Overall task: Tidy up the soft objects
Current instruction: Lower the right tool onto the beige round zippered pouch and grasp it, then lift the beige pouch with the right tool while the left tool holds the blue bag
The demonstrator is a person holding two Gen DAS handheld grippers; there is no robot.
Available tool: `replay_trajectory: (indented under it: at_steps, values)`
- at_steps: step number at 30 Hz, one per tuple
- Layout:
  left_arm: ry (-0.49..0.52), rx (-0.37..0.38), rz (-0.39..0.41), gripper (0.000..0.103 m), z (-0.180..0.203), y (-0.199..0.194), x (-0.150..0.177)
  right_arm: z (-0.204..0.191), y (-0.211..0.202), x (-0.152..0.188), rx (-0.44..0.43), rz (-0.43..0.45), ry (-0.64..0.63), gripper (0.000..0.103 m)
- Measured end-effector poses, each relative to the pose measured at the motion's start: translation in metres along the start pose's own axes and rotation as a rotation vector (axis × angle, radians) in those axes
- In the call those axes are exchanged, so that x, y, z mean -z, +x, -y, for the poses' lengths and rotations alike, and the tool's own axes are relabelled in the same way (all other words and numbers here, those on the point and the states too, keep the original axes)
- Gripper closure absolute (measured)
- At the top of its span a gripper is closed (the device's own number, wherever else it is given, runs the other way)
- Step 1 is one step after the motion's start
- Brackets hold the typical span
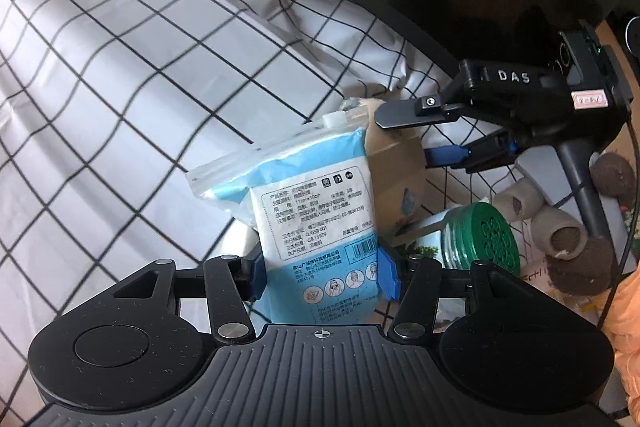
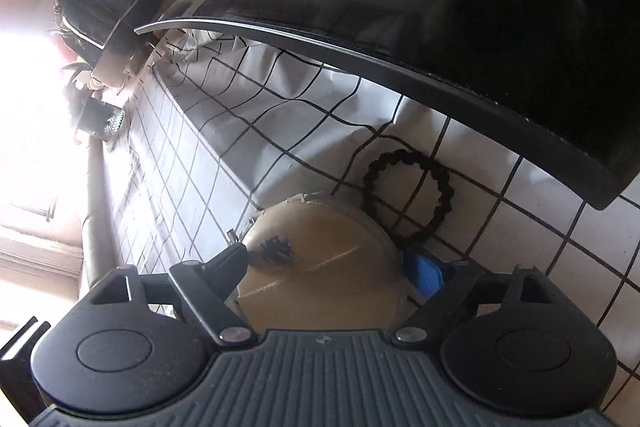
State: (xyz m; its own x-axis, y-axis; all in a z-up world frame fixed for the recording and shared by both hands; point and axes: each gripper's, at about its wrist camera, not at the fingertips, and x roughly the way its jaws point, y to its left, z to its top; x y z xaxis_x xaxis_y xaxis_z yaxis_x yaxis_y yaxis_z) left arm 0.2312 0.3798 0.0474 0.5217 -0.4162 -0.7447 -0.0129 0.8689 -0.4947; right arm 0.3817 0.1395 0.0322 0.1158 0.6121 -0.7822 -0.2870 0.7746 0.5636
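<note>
1. Covering most of both views is a white checked cloth (image 1: 120, 75) with thin black grid lines, creased toward the upper middle of the left wrist frame; it looks like the work surface.
2. Arching across the top of both frames sits a large dark curved object (image 2: 460, 27) with a pale edge strip; it may be a monitor, though the fisheye makes that hard to confirm.
3. Lower centre of the left wrist view: the left gripper (image 1: 322, 271) has its blue pads pressed against both sides of a blue-and-white zip packet (image 1: 316, 211), held upright above the cloth.
4. Middle right of the same view: the right gripper (image 1: 404, 139) reaches in from the right, fingers set around a tan soft pouch (image 1: 394, 179) directly behind the packet. In its own view the pouch (image 2: 320, 267) fills the gap between the fingers, so it appears gripped.
5. Judged step: both soft items are in hand, mid-carry, touching or nearly so. The next move calls for a shared spot and a steady lowering, since both will sag.
6. Lower right of the left wrist frame: a green perforated lid (image 1: 486, 239) and rolled beige cloths (image 1: 536, 211) lie clustered.
7. Centre right of the right wrist view: a black beaded ring (image 2: 408, 195) lies on the cloth.
</note>
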Motion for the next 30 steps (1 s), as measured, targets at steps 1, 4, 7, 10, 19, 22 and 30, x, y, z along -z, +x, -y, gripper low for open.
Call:
replay_trajectory:
  at_steps: [1, 4, 7, 10, 19, 22, 30]
  values:
    - [0.002, 0.005, 0.0, 0.045, 0.001, 0.001, 0.0, -0.005, -0.004, 0.001, -0.005, 0.0, -0.018, 0.02]
    - [-0.004, 0.021, 0.002, 0.046, 0.0, 0.002, -0.001, -0.031, -0.026, 0.007, -0.025, 0.017, -0.133, 0.022]
    - [-0.015, 0.022, 0.011, 0.046, -0.001, 0.003, -0.001, -0.063, -0.049, 0.017, -0.06, 0.024, -0.266, 0.025]
    - [-0.041, 0.028, 0.023, 0.046, -0.006, 0.002, 0.0, -0.086, -0.049, 0.023, 0.011, 0.003, -0.379, 0.028]
    - [-0.092, 0.019, 0.052, 0.047, -0.018, -0.01, 0.007, -0.066, -0.009, 0.008, 0.049, -0.054, -0.296, 0.033]
    - [-0.095, 0.012, 0.054, 0.047, -0.018, -0.01, 0.008, -0.062, 0.008, 0.005, 0.055, -0.077, -0.301, 0.031]
    - [-0.109, -0.007, 0.061, 0.047, -0.018, -0.012, 0.01, -0.079, -0.016, 0.019, 0.066, -0.114, -0.403, 0.054]
